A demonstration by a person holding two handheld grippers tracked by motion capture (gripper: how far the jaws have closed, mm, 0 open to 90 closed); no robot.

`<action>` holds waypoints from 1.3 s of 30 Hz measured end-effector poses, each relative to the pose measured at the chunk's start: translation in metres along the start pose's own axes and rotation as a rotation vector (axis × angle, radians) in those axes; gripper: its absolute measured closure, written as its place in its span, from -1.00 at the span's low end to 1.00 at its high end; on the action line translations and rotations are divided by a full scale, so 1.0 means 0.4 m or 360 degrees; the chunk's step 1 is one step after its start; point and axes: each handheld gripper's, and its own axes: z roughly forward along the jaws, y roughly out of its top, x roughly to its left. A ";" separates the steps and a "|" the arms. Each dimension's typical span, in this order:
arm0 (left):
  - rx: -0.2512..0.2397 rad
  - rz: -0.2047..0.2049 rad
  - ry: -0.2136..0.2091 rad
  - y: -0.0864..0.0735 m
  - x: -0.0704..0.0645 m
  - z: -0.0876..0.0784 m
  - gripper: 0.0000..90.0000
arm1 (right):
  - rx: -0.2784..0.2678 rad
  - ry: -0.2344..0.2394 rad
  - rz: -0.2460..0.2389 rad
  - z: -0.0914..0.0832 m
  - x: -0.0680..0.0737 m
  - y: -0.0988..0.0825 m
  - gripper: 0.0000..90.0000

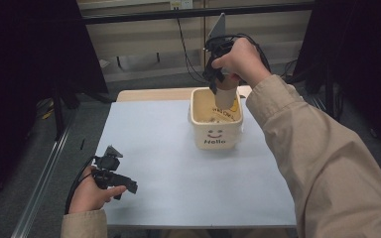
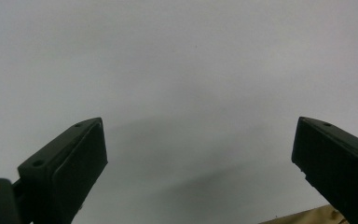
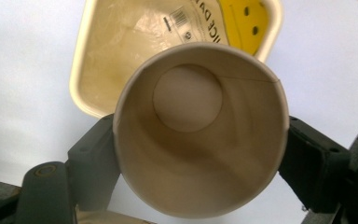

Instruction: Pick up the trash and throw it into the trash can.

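Gripping a paper cup (image 3: 200, 135) by its sides, the right hand-held gripper (image 1: 221, 74) holds it above the cream bin (image 1: 197, 124) at the worktop's (image 1: 178, 168) one o'clock, probably for dropping in. The left hand-held gripper (image 1: 116, 181) rests at seven o'clock, jaws apart and empty.

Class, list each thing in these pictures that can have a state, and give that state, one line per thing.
Paper cup: empty, upright, held above the bin.
Cream bin: upright, open-topped, printed packaging inside.
Right gripper: shut on the paper cup.
Left gripper: open, holding nothing, over the table sheet.
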 end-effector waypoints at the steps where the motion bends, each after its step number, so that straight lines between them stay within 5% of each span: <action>1: -0.0003 0.0006 0.0004 0.000 0.000 0.000 -0.93 | 0.0011 0.0008 0.0007 0.006 0.001 0.001 -0.53; 12: -0.0008 -0.0008 0.0002 0.000 -0.003 -0.003 -0.93 | 0.0020 0.0020 0.0017 0.065 -0.013 -0.005 -0.53; 20: 0.0000 0.0044 0.0022 0.002 -0.002 -0.002 -0.93 | 0.0003 0.0027 0.0026 0.061 -0.017 -0.005 -0.58; 27: 0.0003 0.0044 0.0022 0.002 -0.002 -0.005 -0.93 | 0.0008 0.0025 0.0028 0.055 -0.020 -0.003 -0.78; 39: -0.0003 0.0030 0.0014 -0.001 -0.005 -0.011 -0.93 | -0.0012 0.0039 0.0053 0.010 -0.030 -0.022 -0.80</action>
